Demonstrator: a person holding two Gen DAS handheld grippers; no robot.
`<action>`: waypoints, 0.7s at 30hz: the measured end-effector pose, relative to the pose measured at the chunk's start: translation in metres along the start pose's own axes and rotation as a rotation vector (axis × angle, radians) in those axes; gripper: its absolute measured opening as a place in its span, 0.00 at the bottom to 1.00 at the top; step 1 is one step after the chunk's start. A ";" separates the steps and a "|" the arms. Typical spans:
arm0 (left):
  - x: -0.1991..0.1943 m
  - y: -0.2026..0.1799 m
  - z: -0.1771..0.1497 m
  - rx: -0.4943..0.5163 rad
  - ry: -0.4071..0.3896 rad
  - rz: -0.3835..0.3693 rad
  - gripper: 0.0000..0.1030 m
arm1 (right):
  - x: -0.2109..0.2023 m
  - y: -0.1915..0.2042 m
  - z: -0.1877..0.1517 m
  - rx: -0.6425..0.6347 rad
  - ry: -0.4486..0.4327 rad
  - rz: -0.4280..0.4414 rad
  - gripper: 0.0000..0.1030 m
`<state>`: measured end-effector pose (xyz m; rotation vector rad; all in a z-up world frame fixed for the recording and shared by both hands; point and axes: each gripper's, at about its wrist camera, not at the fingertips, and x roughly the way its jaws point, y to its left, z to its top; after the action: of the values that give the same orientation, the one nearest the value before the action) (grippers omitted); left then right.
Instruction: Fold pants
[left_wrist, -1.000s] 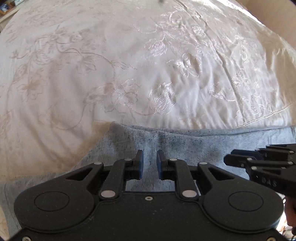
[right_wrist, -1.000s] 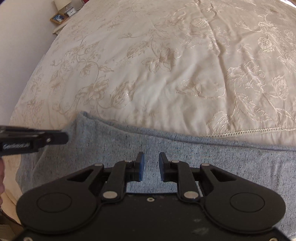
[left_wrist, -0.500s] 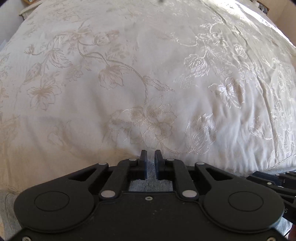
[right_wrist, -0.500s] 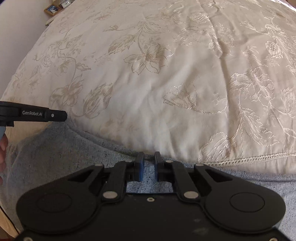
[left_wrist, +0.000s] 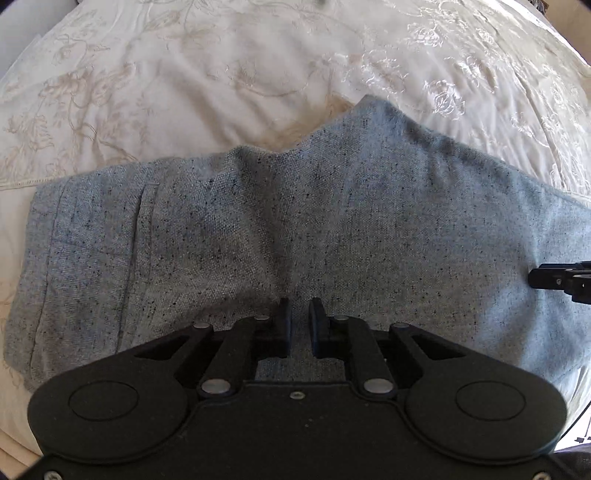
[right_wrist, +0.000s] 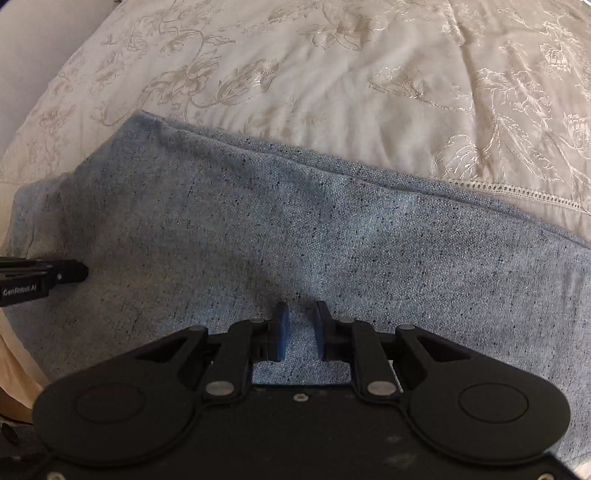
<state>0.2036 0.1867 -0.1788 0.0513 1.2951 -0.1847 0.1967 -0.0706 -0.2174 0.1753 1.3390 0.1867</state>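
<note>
Both tools point down over the grey speckled pants (left_wrist: 332, 229) spread on the embroidered cream bedspread (left_wrist: 184, 74): left tool (left_wrist: 299, 328) and right tool (right_wrist: 300, 328) each slightly spread, pinching nothing.

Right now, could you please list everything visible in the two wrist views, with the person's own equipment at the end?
pants: one pair, speckled grey-blue, spread flat across the near part of the bed, waistband end toward the left in the left wrist view.
bedspread: one, cream with embroidered flowers, covering the bed under and beyond the pants.
lace trim: one strip, cream, along a bedspread seam just past the far edge of the pants.
left gripper: one, black, above the pants, jaws a narrow gap apart; whether cloth is pinched between them is unclear.
right gripper: one, black with blue pads, above the pants, jaws a narrow gap apart; whether cloth is pinched is unclear.
</note>
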 end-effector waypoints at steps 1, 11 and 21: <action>-0.007 0.002 0.002 -0.003 -0.026 -0.003 0.19 | -0.002 0.002 0.001 0.010 0.001 -0.003 0.19; -0.014 0.081 -0.001 -0.180 -0.086 0.218 0.24 | -0.027 0.055 -0.010 -0.033 -0.014 0.093 0.19; -0.022 0.075 -0.011 -0.133 -0.100 0.200 0.17 | -0.013 0.109 -0.049 -0.116 0.076 0.105 0.20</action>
<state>0.1993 0.2649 -0.1654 0.0564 1.1914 0.0692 0.1425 0.0333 -0.1901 0.1419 1.3911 0.3616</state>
